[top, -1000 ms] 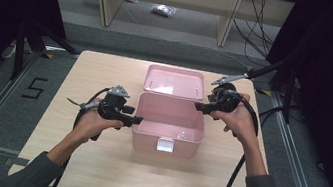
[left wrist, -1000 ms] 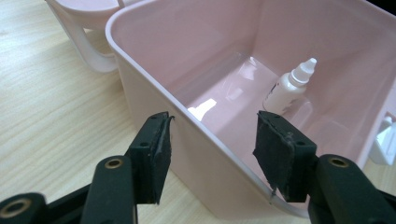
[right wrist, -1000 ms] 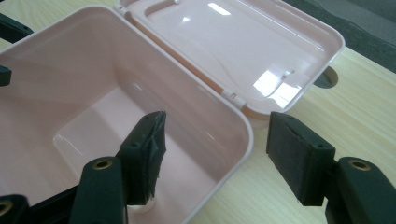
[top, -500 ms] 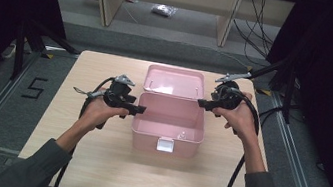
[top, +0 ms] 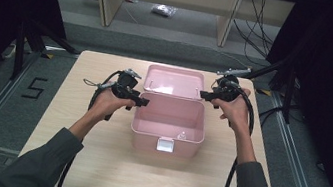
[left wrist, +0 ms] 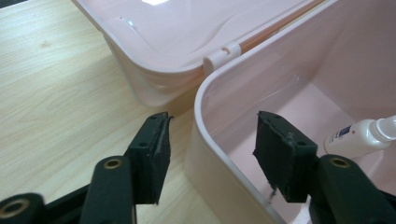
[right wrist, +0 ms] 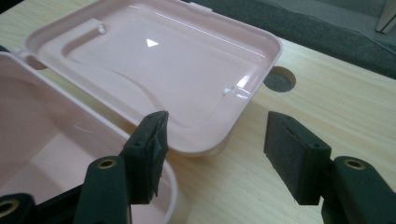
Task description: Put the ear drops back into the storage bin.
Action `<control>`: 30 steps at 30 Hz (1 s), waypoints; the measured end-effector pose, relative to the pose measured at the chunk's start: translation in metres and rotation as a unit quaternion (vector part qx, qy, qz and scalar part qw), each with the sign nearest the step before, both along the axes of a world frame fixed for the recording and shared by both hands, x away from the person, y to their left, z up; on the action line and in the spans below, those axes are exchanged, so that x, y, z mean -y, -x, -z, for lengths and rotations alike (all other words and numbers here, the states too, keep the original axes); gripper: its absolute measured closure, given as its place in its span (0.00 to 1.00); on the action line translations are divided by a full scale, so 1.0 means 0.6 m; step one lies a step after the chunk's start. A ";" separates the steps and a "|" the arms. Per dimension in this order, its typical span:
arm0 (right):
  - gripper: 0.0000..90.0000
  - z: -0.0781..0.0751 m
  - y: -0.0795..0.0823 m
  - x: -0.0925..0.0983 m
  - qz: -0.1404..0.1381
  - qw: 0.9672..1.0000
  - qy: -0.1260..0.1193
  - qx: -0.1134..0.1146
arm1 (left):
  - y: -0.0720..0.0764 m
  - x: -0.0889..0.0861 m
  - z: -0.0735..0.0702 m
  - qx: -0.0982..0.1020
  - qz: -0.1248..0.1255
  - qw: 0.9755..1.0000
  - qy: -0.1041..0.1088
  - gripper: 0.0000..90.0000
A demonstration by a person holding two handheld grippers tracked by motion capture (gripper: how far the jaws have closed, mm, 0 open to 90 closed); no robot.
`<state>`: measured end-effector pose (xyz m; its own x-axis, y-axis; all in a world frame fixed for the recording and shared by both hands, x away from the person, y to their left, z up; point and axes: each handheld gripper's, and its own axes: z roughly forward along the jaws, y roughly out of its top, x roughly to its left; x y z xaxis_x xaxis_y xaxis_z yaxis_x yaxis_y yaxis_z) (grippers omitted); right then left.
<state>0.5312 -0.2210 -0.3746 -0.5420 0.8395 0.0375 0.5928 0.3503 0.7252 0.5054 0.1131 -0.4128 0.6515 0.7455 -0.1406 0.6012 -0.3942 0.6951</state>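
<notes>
Two released grippers, left gripper point(left wrist: 210, 154) straddling the left wall and right gripper point(right wrist: 215, 154) near the lid point(top: 174, 81), flank the light, stiff, slippery pink box point(top: 168, 119), best gripped by its thin rim.

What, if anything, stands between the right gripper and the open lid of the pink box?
Nothing visible does. The right gripper is open, its jaws either side of the near corner of the lid, with bare table beyond. The box sits beside it.

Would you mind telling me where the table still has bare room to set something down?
Free: the table front strip before the box, and its left side beyond the left gripper. Crowded: the back middle, under the lid, and beside the right gripper.
</notes>
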 end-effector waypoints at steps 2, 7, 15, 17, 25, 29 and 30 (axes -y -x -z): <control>0.46 0.008 -0.008 0.000 0.009 1.000 0.001 -0.008 | -0.002 0.002 0.002 0.002 0.002 1.000 0.000 0.53; 0.47 0.020 -0.025 0.004 0.020 1.000 -0.004 -0.004 | -0.004 0.006 -0.001 0.002 0.008 1.000 0.001 0.57; 0.48 0.030 -0.036 0.004 0.025 1.000 -0.008 -0.008 | -0.015 -0.003 0.008 -0.008 0.000 1.000 0.008 0.59; 0.48 0.031 -0.037 0.002 0.036 0.999 -0.010 -0.013 | -0.014 -0.001 0.007 -0.004 0.005 1.000 0.003 0.63; 0.49 0.043 -0.049 -0.004 0.043 0.999 -0.016 -0.015 | -0.016 0.006 0.012 0.000 0.013 1.000 -0.003 0.74; 0.49 0.039 -0.052 -0.003 0.045 0.999 -0.012 -0.018 | -0.014 0.009 0.010 0.008 0.015 1.000 -0.015 0.79; 0.49 0.037 -0.054 -0.004 0.049 0.999 -0.013 -0.016 | -0.013 0.009 0.010 0.010 0.014 1.000 -0.014 0.80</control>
<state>0.5633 -0.2188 -0.3967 -0.4547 0.8874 0.0755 0.6469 0.2708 0.7128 0.5134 0.1078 -0.4185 0.6740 0.7309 -0.1070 0.5765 -0.4300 0.6948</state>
